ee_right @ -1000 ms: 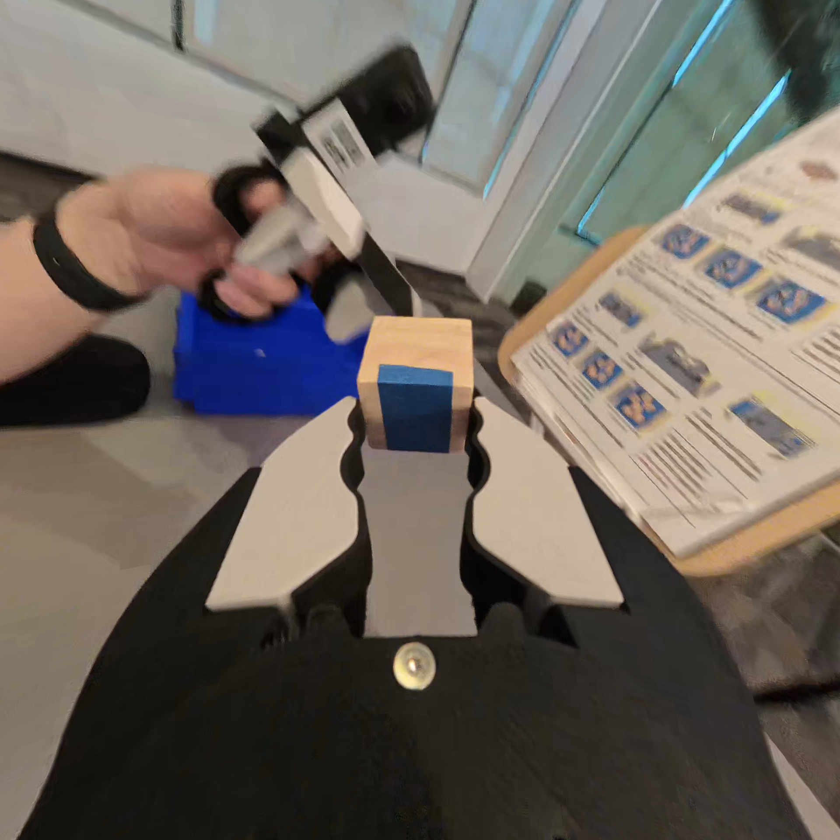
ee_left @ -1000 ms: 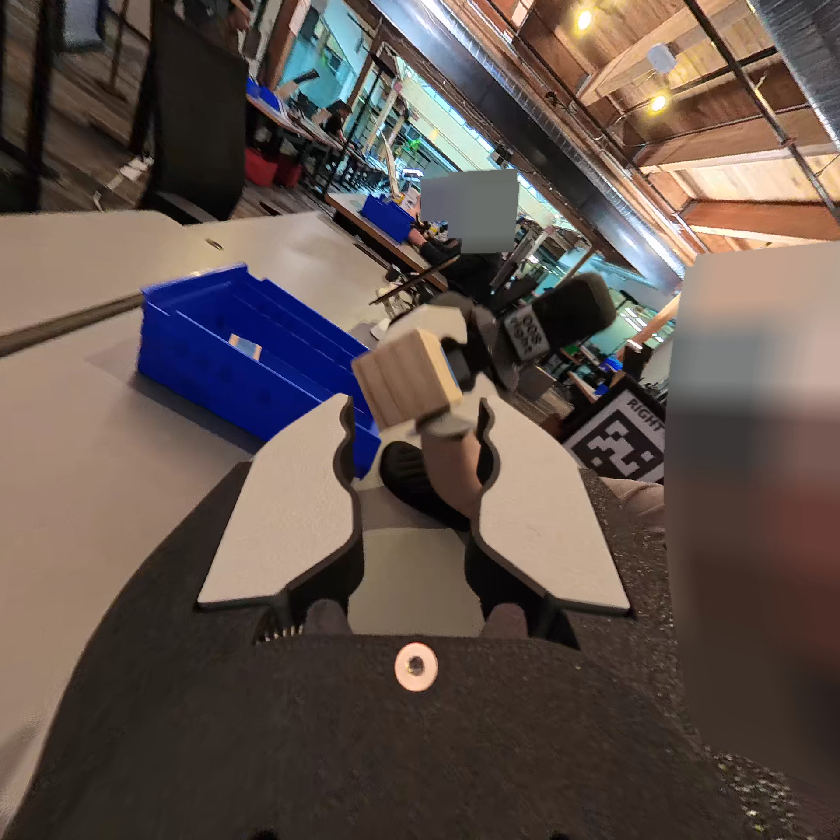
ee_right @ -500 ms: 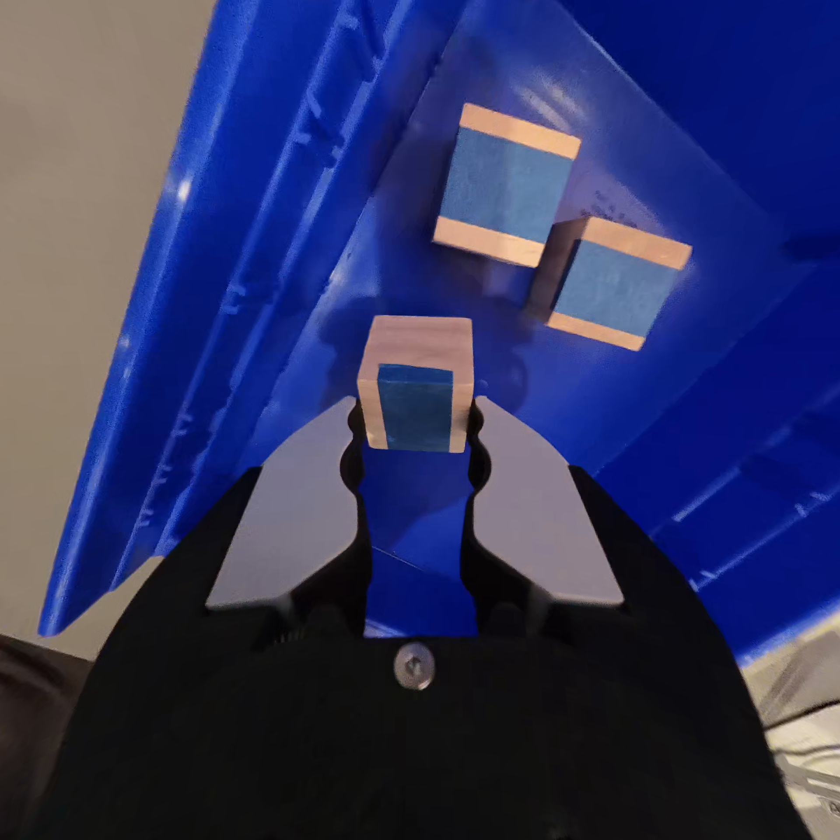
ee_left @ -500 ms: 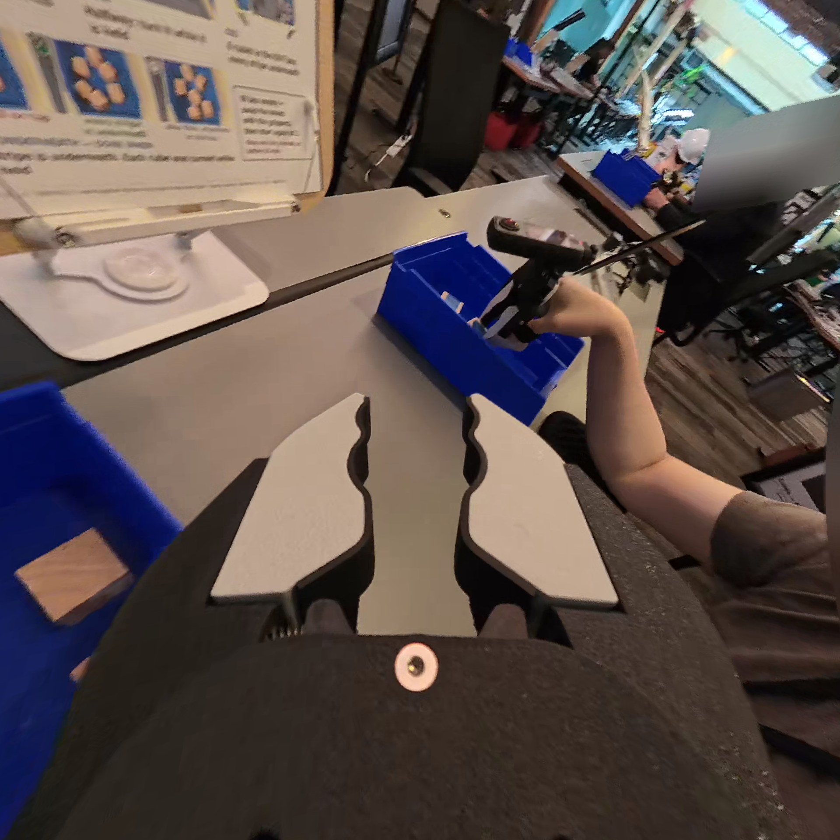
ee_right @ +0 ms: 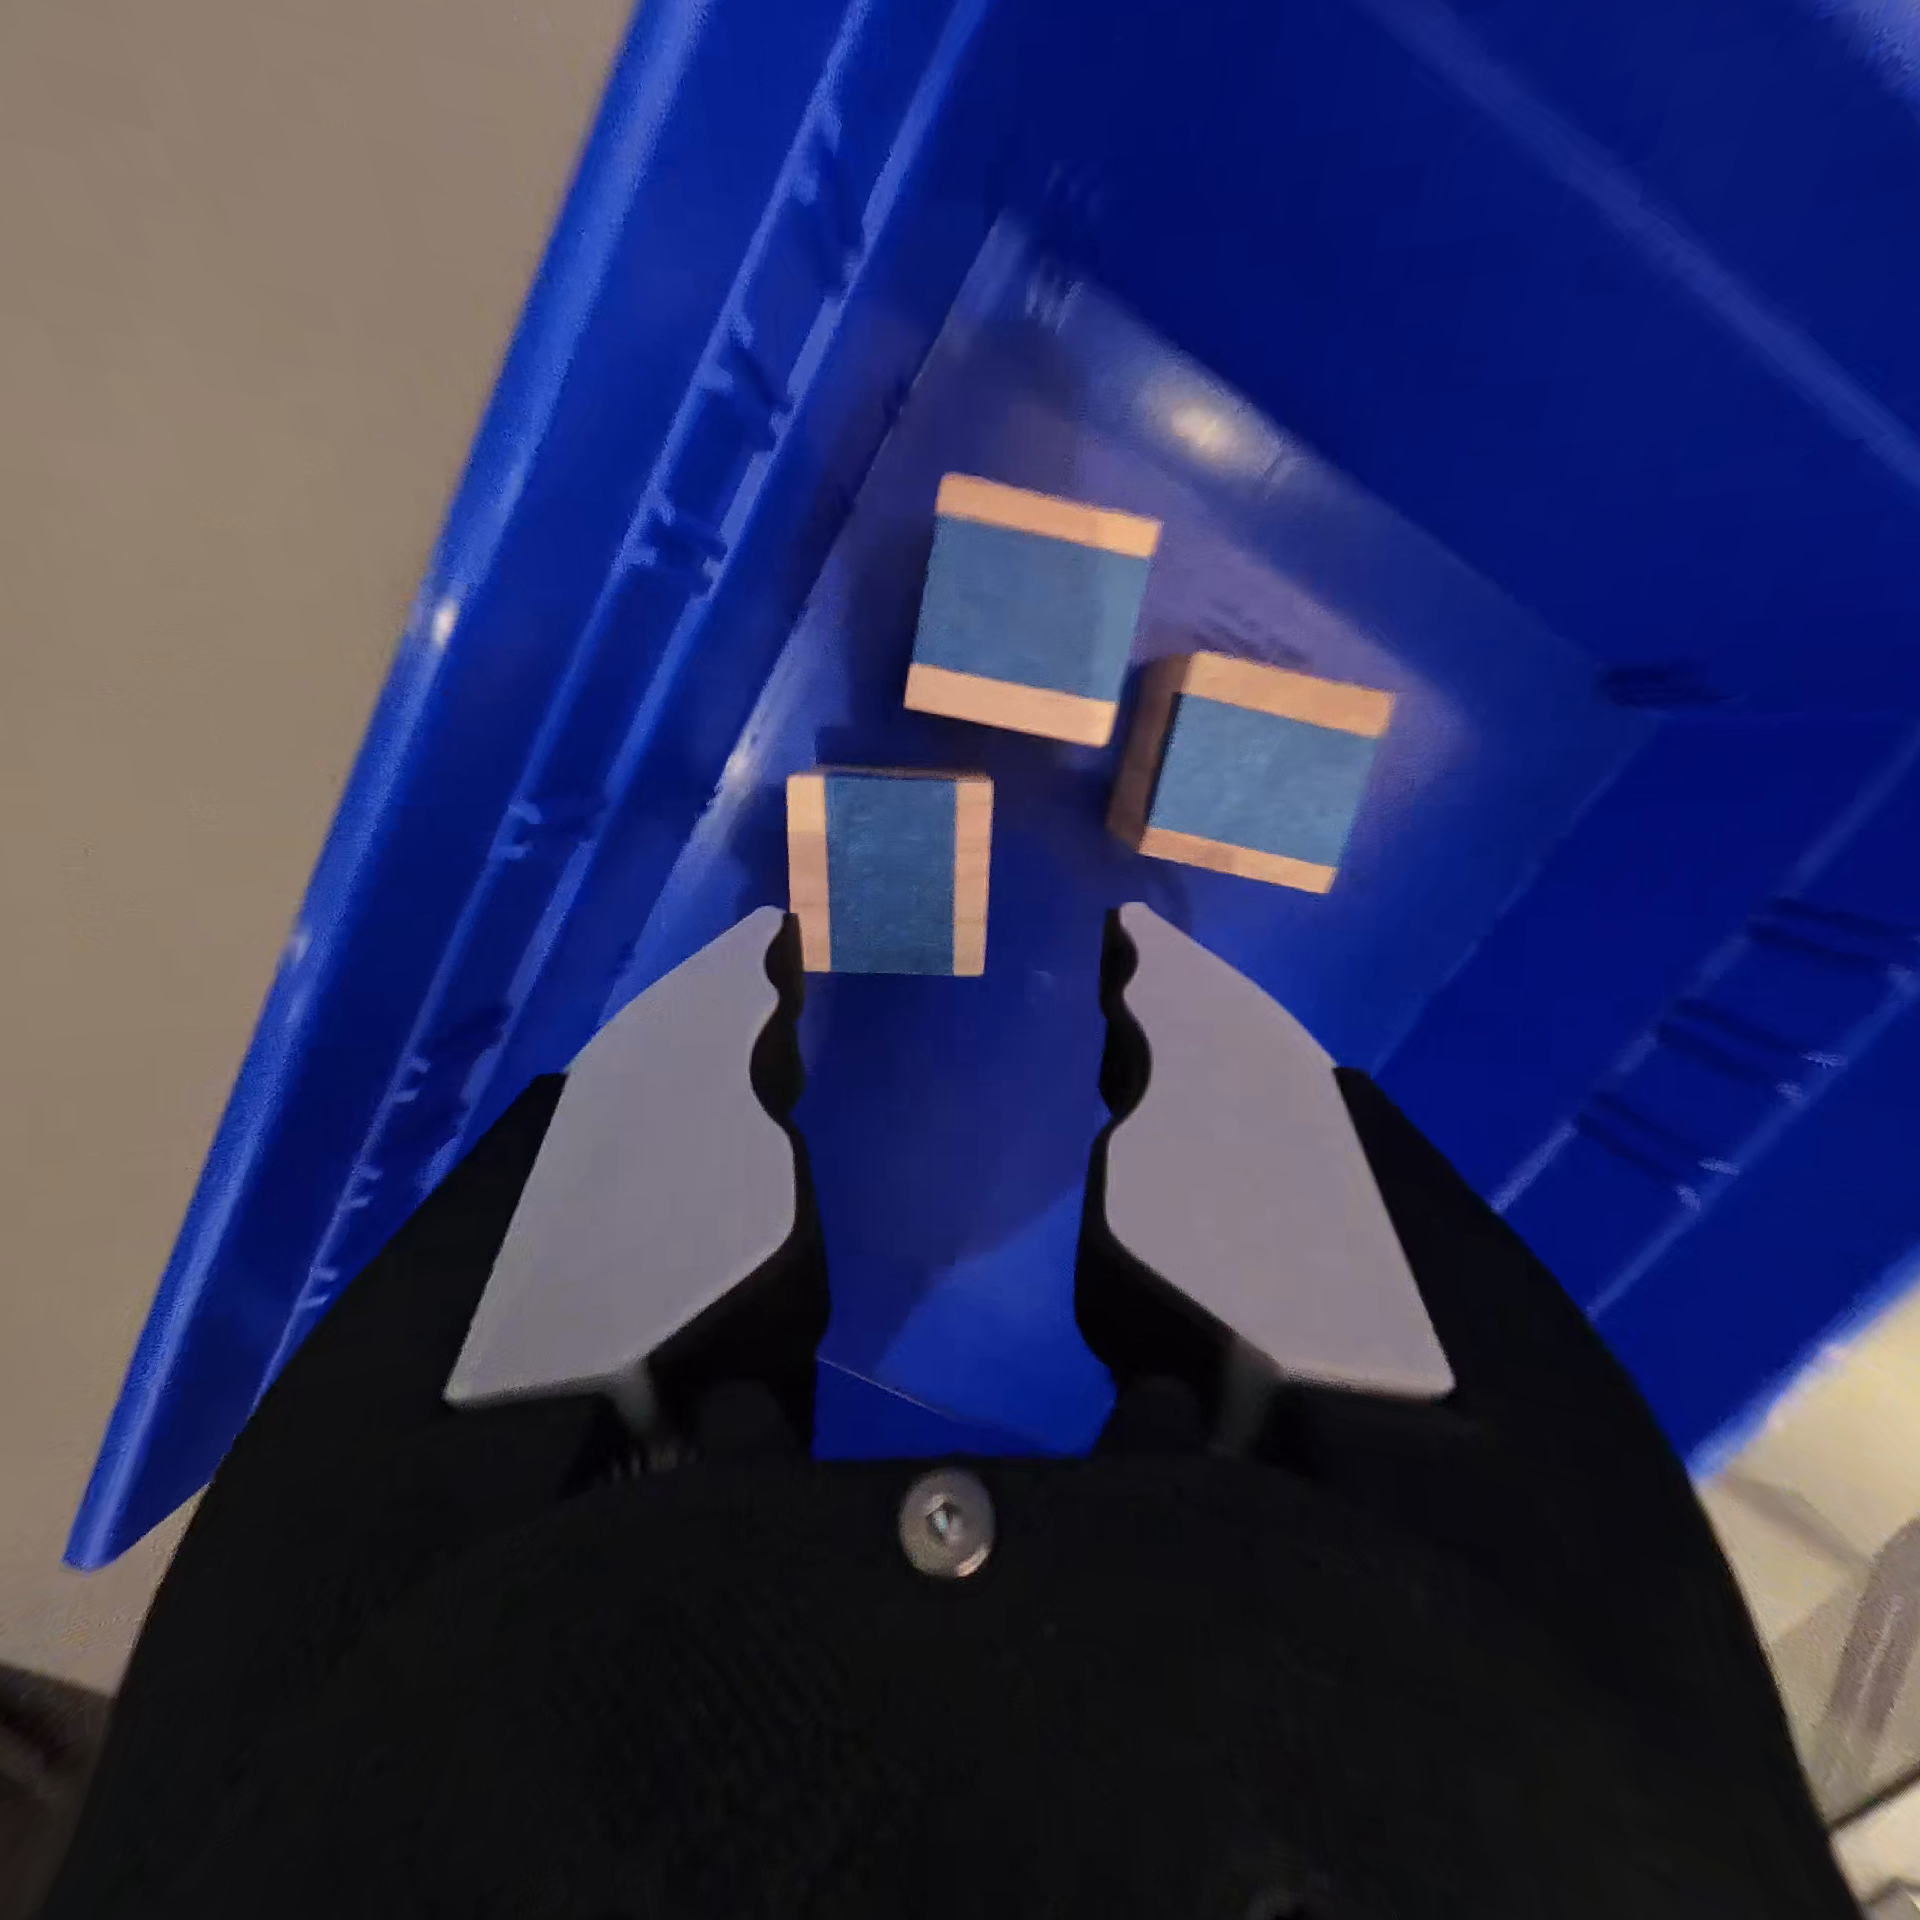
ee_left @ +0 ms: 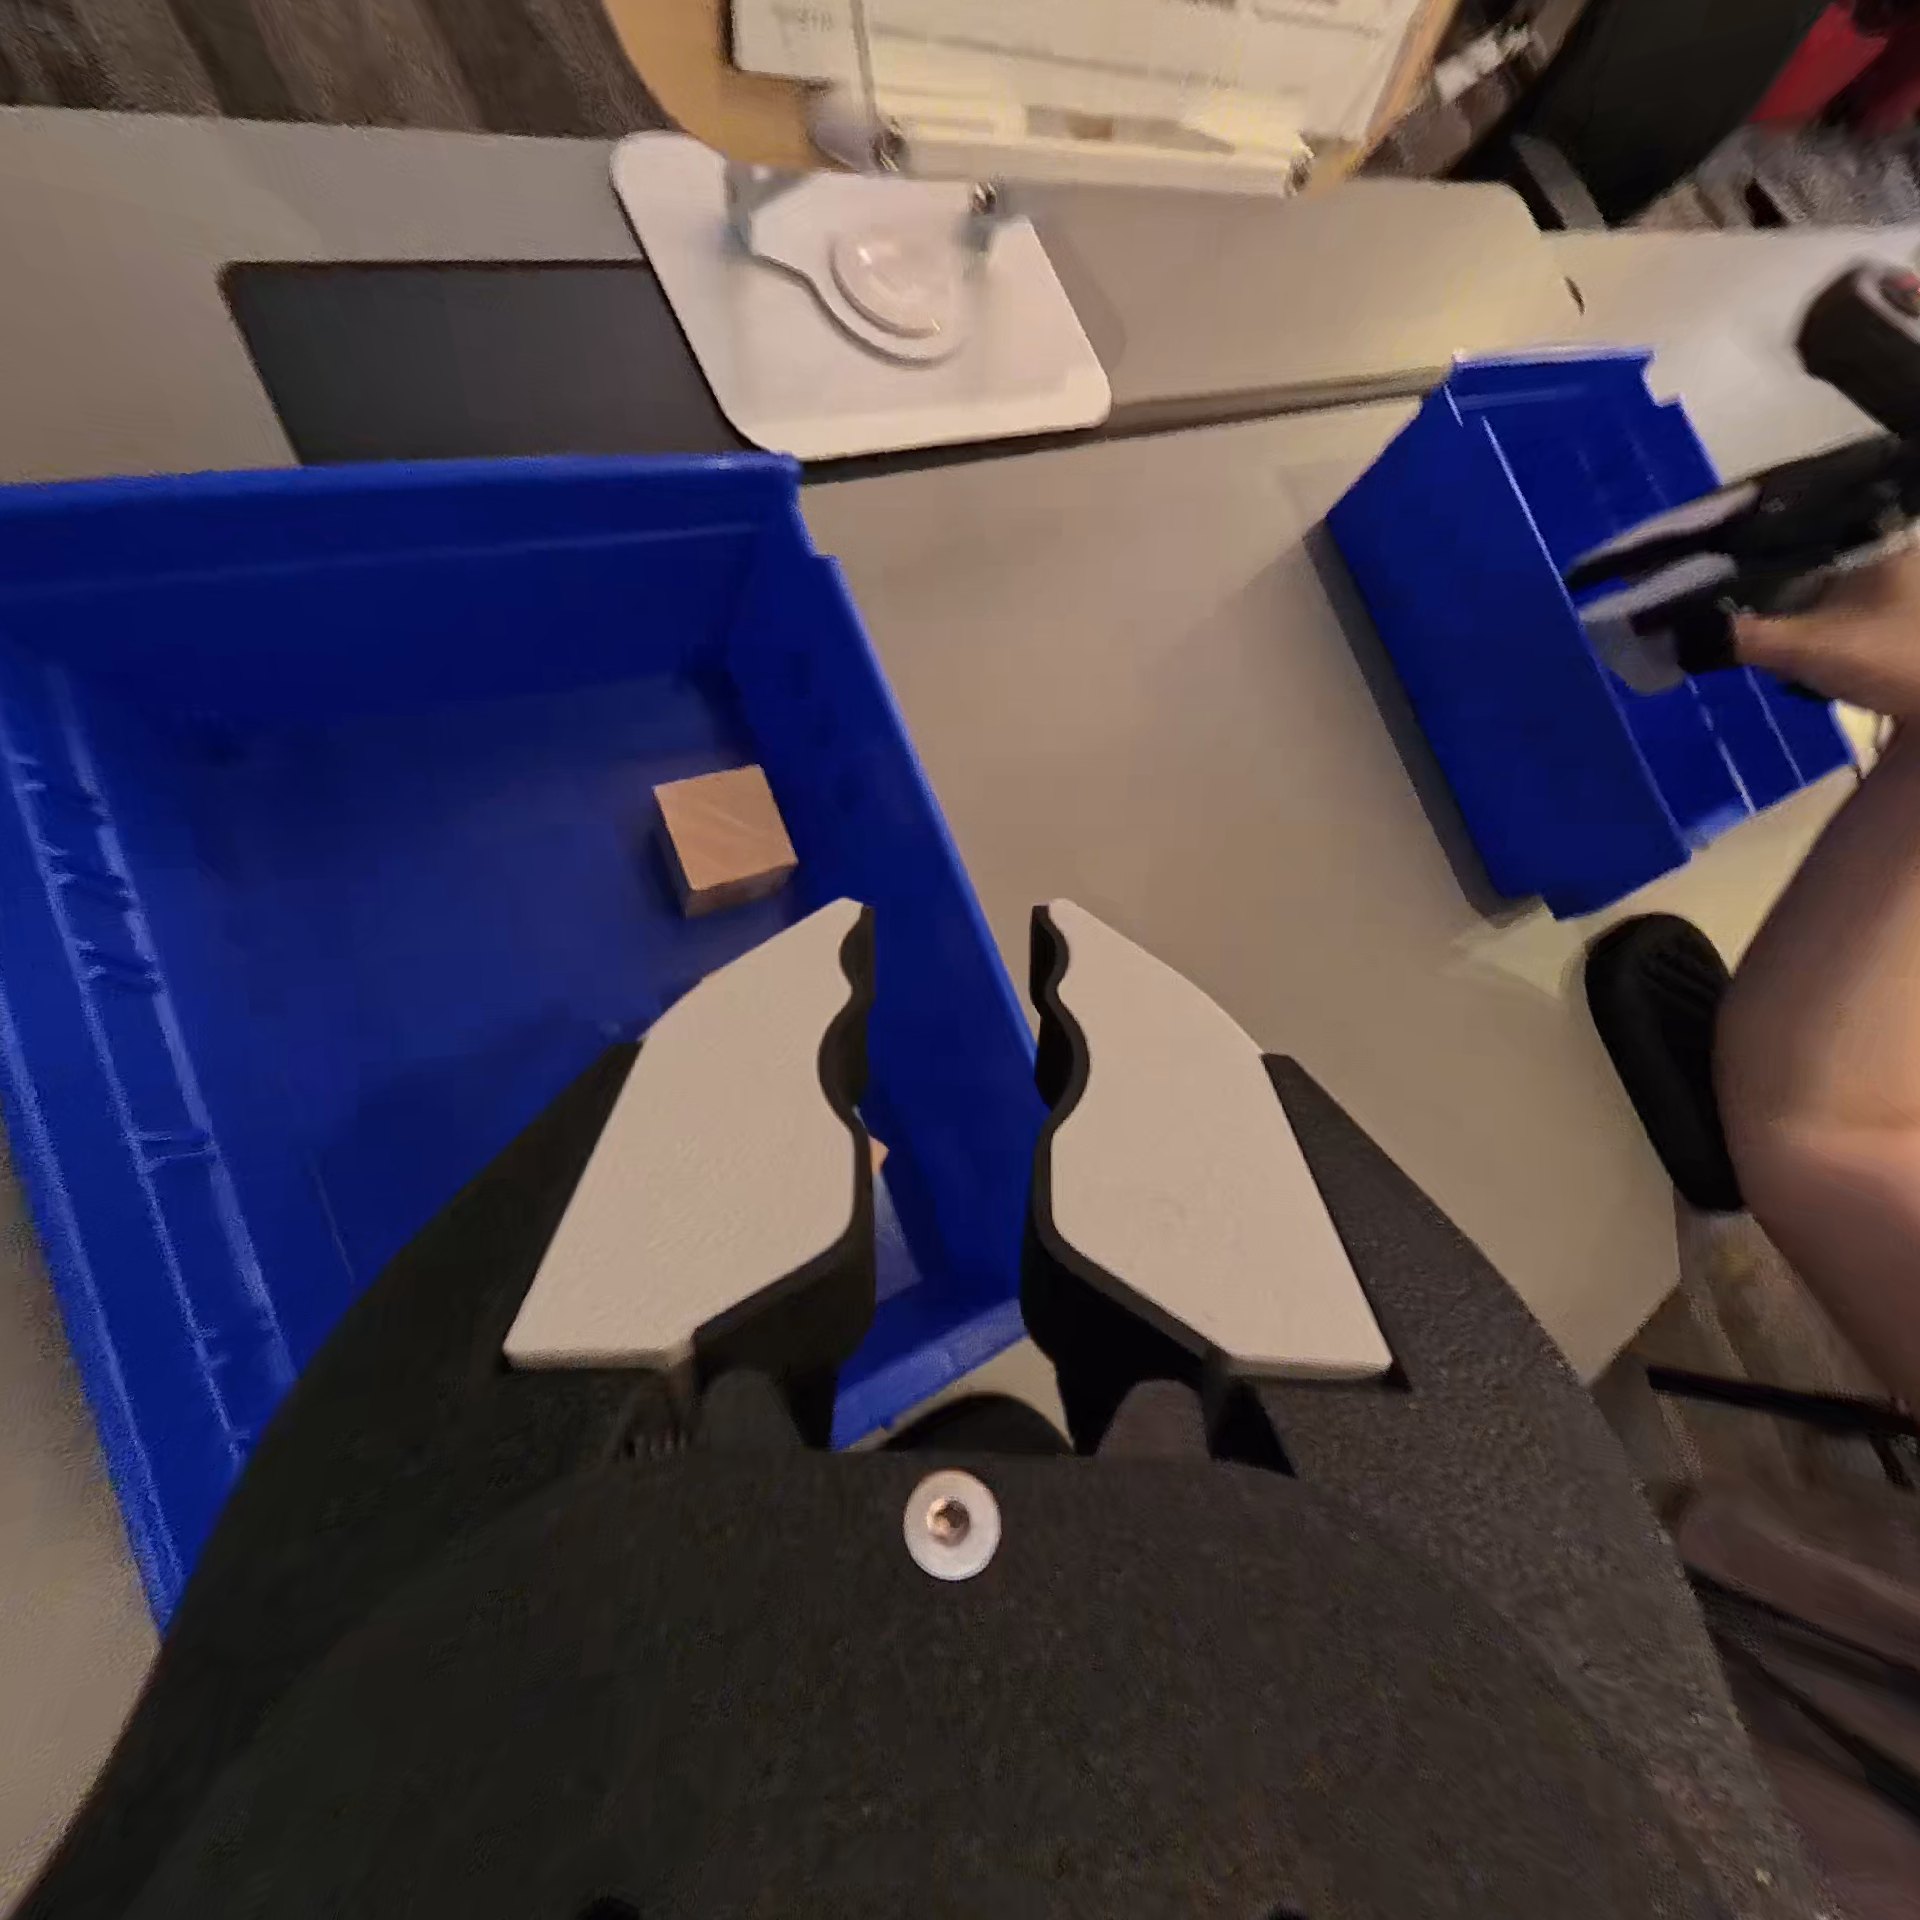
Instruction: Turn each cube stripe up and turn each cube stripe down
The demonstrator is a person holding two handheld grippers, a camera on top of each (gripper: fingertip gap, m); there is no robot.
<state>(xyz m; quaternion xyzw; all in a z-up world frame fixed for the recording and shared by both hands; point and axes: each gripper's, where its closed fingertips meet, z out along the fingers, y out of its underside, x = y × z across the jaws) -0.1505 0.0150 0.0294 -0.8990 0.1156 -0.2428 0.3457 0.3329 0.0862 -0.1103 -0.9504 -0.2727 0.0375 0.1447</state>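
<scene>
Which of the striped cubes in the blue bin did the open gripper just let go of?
Look inside the blue bin under the right gripper. Three cubes lie stripe up; it is the nearest cube, beside the gripper's left fingertip. Its stripe alone runs toward the gripper, not across.

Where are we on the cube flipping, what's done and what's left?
Done: three cubes lie stripe up in the right bin. In hand: nothing; right claw is open over them, left claw is open. Left: a plain-topped cube in the left bin, another partly hidden.
</scene>
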